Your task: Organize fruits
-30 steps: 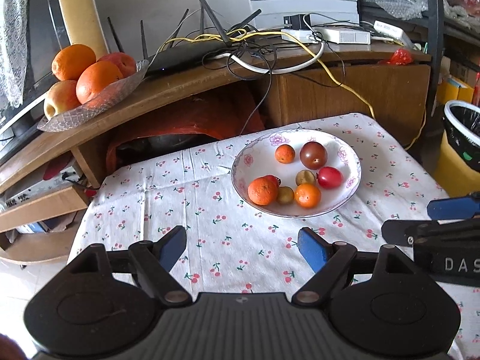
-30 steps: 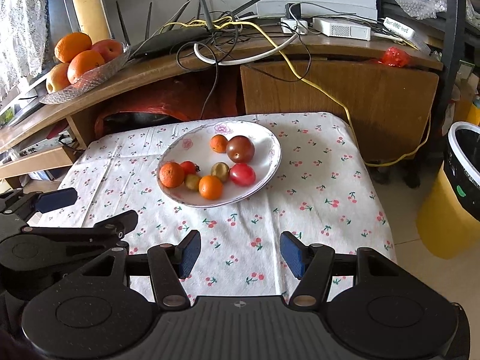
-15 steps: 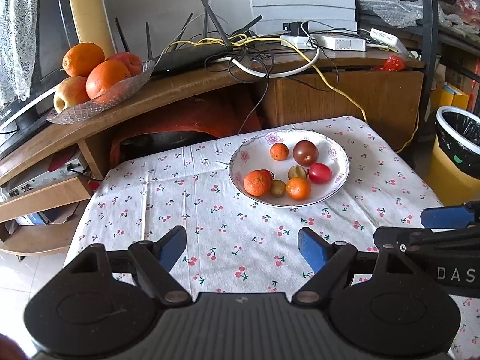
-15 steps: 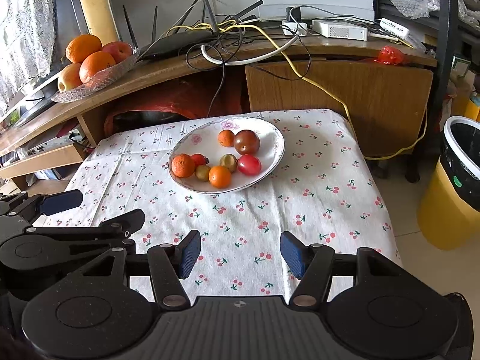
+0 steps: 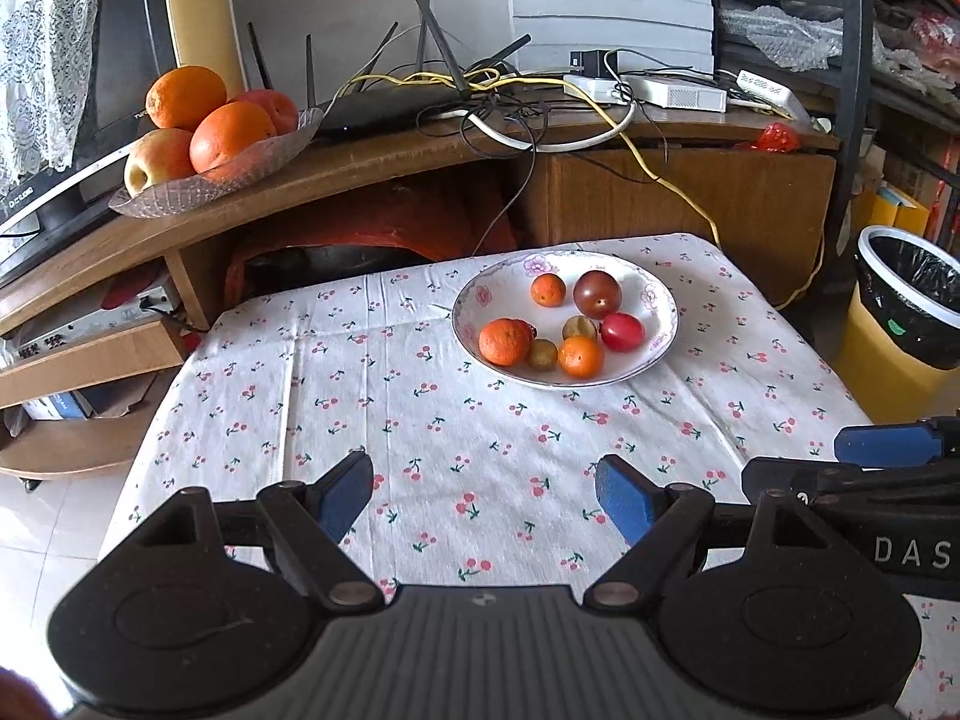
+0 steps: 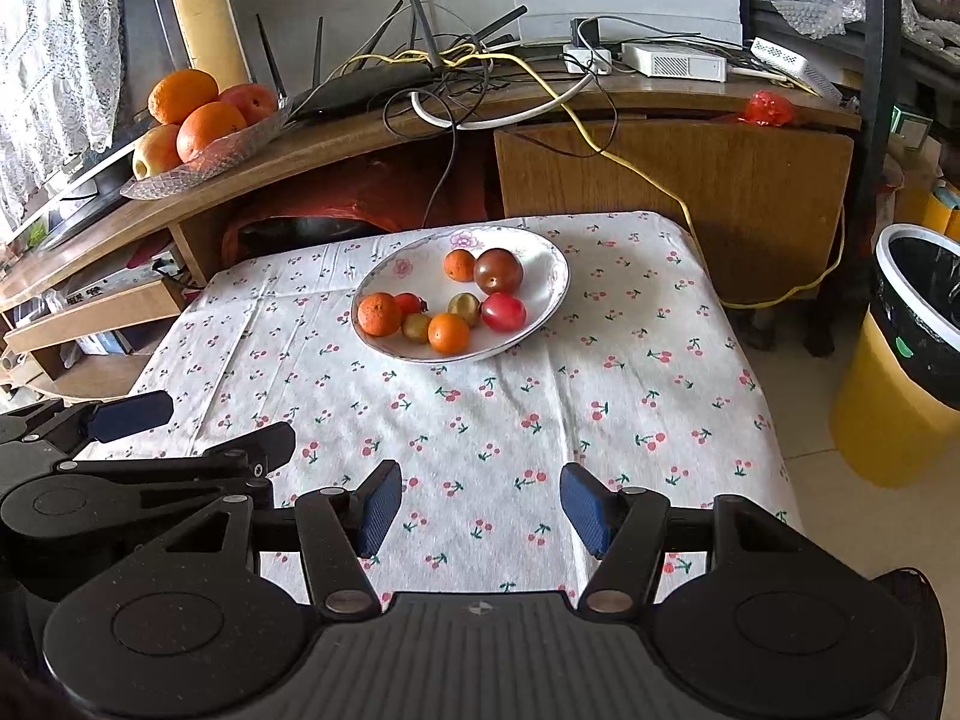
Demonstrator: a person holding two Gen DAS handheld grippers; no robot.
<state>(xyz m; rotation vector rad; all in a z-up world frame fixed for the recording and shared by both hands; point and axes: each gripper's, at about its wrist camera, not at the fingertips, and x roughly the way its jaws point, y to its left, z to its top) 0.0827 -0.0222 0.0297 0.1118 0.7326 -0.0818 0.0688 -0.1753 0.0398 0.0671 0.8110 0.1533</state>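
Observation:
A white flowered plate (image 5: 657,291) (image 6: 549,255) sits at the far side of a cherry-print tablecloth (image 5: 456,432) (image 6: 492,414). In it lie several small fruits: oranges (image 5: 505,341) (image 6: 449,333), a dark plum (image 5: 596,294) (image 6: 498,270), a red plum (image 5: 623,331) (image 6: 504,311) and two brownish ones. My left gripper (image 5: 483,492) hangs open and empty over the near cloth, well short of the plate. My right gripper (image 6: 480,507) is likewise open and empty, beside the left gripper (image 6: 129,414).
A glass dish (image 5: 240,165) (image 6: 210,165) of large oranges and apples stands on a wooden shelf at the back left. Routers and tangled cables (image 5: 498,102) crowd the shelf behind the table. A yellow bin (image 5: 900,324) (image 6: 900,360) with a black liner stands right of the table.
Both grippers have drawn back from the plate, which now looks smaller and farther away. Both stay open and hold nothing.

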